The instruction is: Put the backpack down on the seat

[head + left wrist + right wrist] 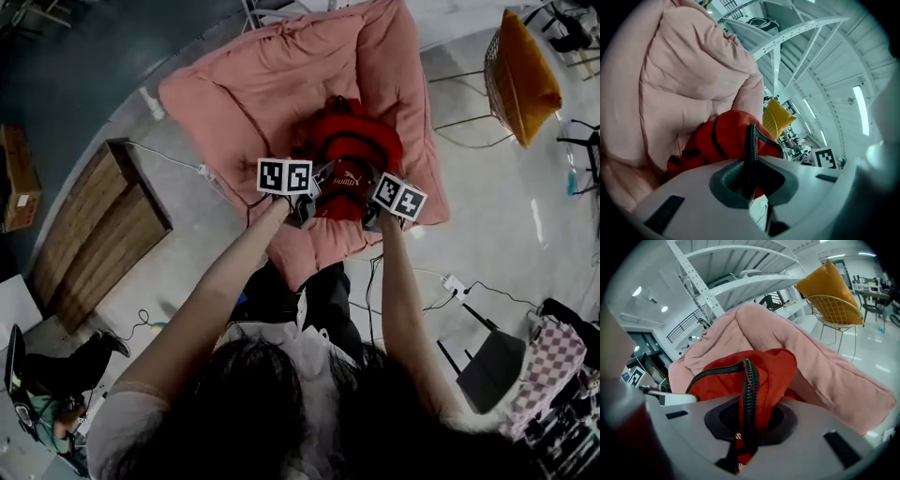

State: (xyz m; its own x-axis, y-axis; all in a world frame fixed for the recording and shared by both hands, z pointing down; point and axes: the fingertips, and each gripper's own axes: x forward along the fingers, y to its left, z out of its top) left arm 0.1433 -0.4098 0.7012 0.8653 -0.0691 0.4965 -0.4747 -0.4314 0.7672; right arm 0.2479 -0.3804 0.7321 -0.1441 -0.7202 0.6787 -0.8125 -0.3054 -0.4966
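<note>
The backpack (352, 155) is red, with black zipper tracks, black trim and a white logo on its near face. It is crumpled and sits in the central hollow of the seat (244, 84), against the padding. The seat is a large, pink, puffy cushion lounger on the floor.

the backpack (354, 141) is matt red cloth with ribbed black trim. the seat (253, 84) is soft, creased pink cloth. the floor (497, 225) is smooth and glossy. the board (94, 225) is bare, slatted wood.
</note>
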